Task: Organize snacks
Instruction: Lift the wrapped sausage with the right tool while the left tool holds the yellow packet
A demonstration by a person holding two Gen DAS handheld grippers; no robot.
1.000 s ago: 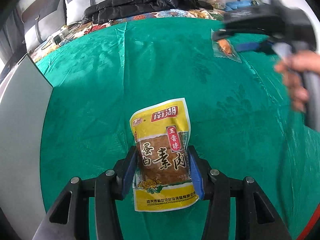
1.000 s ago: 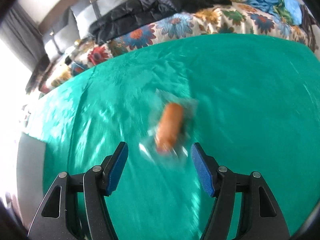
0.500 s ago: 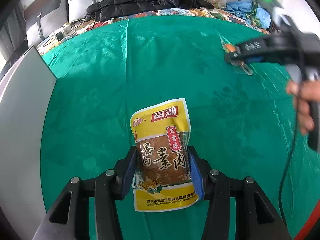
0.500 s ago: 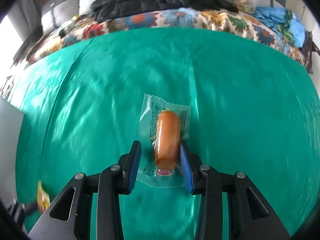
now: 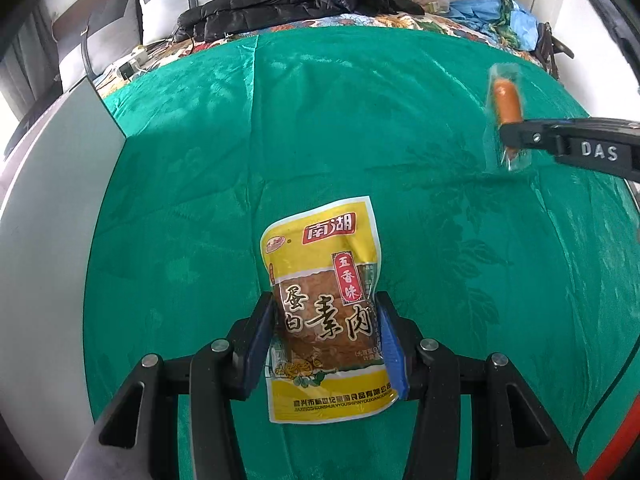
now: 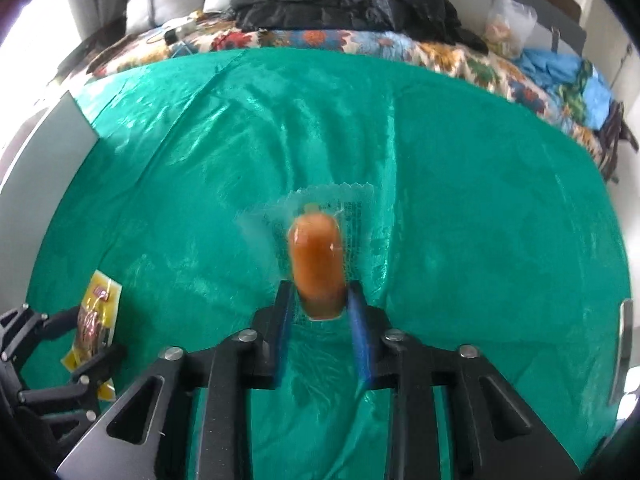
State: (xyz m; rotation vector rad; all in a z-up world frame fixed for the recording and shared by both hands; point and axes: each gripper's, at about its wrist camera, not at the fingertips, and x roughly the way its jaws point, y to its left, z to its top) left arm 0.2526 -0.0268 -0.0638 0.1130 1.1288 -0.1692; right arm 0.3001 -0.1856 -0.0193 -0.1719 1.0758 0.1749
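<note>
A: How many snacks do you count?

B: Two. One yellow packet (image 5: 326, 308) and one sausage (image 6: 318, 264) in a clear wrapper.

A: And grippers?

B: Two as well. The left gripper (image 5: 326, 334) pinches the packet across its middle, over the green cloth (image 5: 280, 140).

A: The right one?

B: The right gripper (image 6: 320, 308) has just been closing, and its blue pads now press the sausage's lower end. The sausage sticks out past the fingertips, above the cloth.

A: Anything else?

B: One grey board (image 5: 44, 208) at the cloth's left edge, one black jacket (image 6: 344, 4) on the flowered cover (image 6: 440, 52) behind, and one clear bag (image 6: 508, 26) beside the jacket.
</note>
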